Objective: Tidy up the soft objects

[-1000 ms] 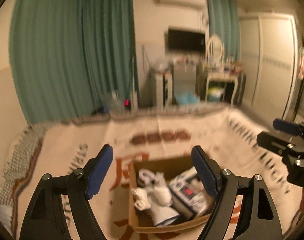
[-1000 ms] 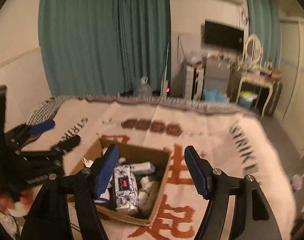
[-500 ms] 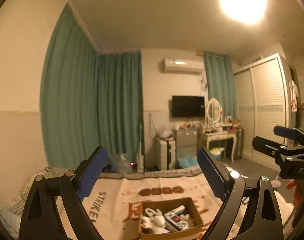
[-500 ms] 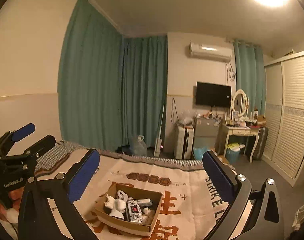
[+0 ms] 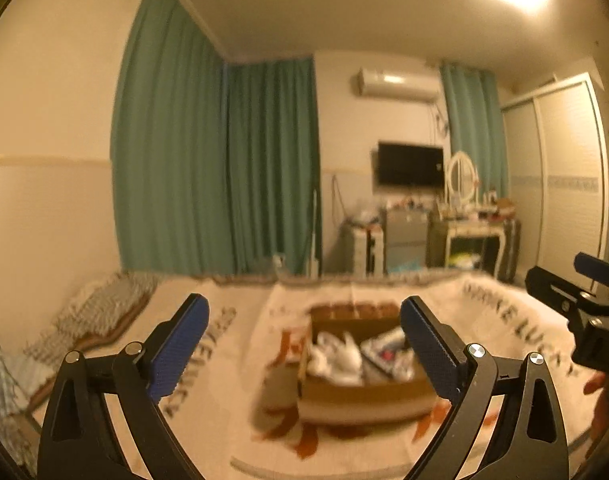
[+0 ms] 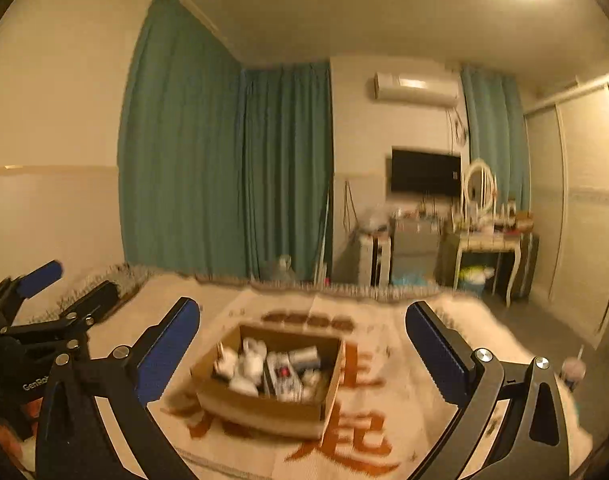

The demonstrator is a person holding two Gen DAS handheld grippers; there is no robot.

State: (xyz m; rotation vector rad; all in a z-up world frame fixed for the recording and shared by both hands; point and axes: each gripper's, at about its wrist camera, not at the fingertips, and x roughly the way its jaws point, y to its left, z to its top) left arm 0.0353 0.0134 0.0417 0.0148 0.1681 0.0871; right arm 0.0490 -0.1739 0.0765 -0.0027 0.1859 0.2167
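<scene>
A brown cardboard box (image 5: 364,394) (image 6: 264,404) sits on a cream blanket with red-brown print (image 5: 232,364) (image 6: 384,440). It holds white soft items (image 5: 336,354) (image 6: 246,364) and a dark-labelled packet (image 6: 282,376). My left gripper (image 5: 304,344) is open and empty, held back from the box and above it. My right gripper (image 6: 302,344) is open and empty, likewise back from the box. Each gripper shows at the edge of the other's view: the right one (image 5: 584,308), the left one (image 6: 44,304). Both views are blurred.
Green curtains (image 5: 216,168) hang behind the bed. A TV (image 6: 424,176), a dressing table with an oval mirror (image 6: 484,236) and a white wardrobe (image 6: 576,200) stand at the back right. A checked cloth (image 5: 100,308) lies at the bed's left edge.
Both cameras tilted up and pulled away from the box, then tipped down and came a little nearer again. Both grippers stayed open and empty.
</scene>
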